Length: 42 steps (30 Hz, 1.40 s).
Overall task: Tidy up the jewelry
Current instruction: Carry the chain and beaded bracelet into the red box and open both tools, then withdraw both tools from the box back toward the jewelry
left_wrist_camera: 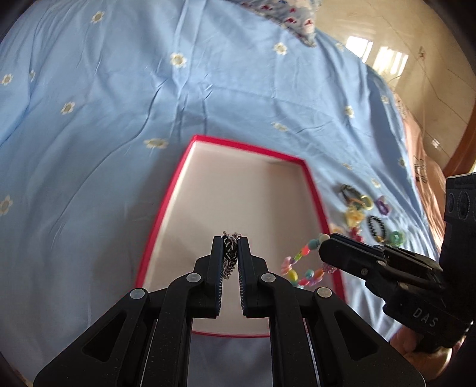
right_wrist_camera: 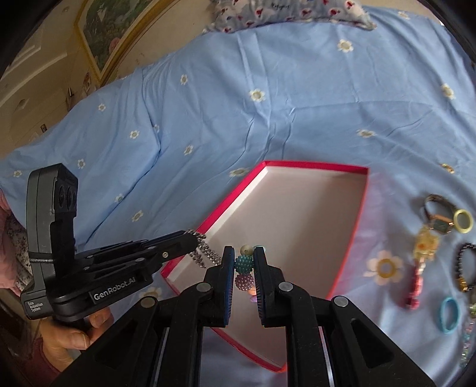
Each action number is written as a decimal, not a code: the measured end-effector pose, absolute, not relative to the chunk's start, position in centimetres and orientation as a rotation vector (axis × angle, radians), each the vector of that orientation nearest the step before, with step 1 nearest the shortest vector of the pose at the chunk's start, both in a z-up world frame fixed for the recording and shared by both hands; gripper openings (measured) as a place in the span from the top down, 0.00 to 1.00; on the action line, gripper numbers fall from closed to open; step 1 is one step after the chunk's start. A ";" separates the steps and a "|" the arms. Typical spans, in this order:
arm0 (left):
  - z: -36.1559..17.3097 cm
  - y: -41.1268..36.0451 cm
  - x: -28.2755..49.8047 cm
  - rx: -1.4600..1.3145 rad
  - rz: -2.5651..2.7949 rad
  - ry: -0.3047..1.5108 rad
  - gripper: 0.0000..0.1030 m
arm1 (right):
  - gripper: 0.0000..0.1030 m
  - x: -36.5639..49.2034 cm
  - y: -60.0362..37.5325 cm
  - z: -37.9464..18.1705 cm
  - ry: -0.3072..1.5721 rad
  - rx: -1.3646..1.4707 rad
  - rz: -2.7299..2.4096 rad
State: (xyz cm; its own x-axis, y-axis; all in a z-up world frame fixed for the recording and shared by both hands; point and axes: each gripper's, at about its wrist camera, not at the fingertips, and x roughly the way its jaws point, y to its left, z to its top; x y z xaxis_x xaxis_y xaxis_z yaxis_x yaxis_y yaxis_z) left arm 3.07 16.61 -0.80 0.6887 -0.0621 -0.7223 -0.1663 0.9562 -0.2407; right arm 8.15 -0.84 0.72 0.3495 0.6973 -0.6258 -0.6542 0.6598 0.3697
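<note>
A shallow red-rimmed box with a pale bare inside lies on the blue bed; it also shows in the right wrist view. My left gripper is shut on a silver chain and holds it above the box's near end; the chain hangs from it in the right wrist view. My right gripper is shut on a colourful beaded bracelet, above the box's right rim; the bracelet dangles from it in the left wrist view.
Several loose pieces lie on the blue flowered sheet right of the box: a watch, a yellow ring, a gold and pink charm, a blue hair tie, a black beaded bracelet. A floral pillow lies at the far end.
</note>
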 end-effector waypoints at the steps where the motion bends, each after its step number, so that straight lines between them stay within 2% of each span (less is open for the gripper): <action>1: -1.2 16.9 3.2 -0.302 0.065 0.820 0.93 | 0.88 8.3 -0.5 0.3 0.851 0.053 0.878; 11: -5.0 17.6 4.1 -0.310 0.095 0.912 0.92 | 0.88 10.3 -0.4 -4.4 0.973 -0.003 0.807; 19: -5.3 17.3 4.2 -0.283 0.114 0.935 0.91 | 0.84 10.3 0.2 -5.0 0.985 -0.042 0.811; 22: -5.2 17.2 4.1 -0.284 0.120 0.936 0.80 | 0.83 10.1 0.0 -4.9 0.986 -0.038 0.812; 24: -4.8 17.1 3.9 -0.280 0.131 0.926 0.67 | 0.83 10.1 -0.1 -4.8 0.985 -0.034 0.812; 26: -4.4 17.0 3.7 -0.273 0.136 0.918 0.65 | 0.82 10.1 -0.5 -4.4 0.978 -0.023 0.811; 30: -3.3 16.6 3.2 -0.265 0.140 0.897 0.57 | 0.72 9.6 -1.9 -3.1 0.943 0.006 0.804; 34: -2.2 15.7 3.0 -0.261 0.131 0.877 0.53 | 0.67 9.3 -4.1 -1.8 0.910 0.036 0.782; 42: -0.8 12.9 3.7 -0.248 0.080 0.871 0.51 | 0.65 9.9 -10.2 -1.0 0.893 0.103 0.674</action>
State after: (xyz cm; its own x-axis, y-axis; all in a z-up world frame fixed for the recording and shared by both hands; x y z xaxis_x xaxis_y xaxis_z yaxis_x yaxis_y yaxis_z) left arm 3.68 12.94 -0.78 0.6434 -0.0316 -0.7649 -0.1701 0.9683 -0.1831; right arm 9.93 -10.18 -0.96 0.4374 0.5824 -0.6852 -0.5000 0.7908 0.3531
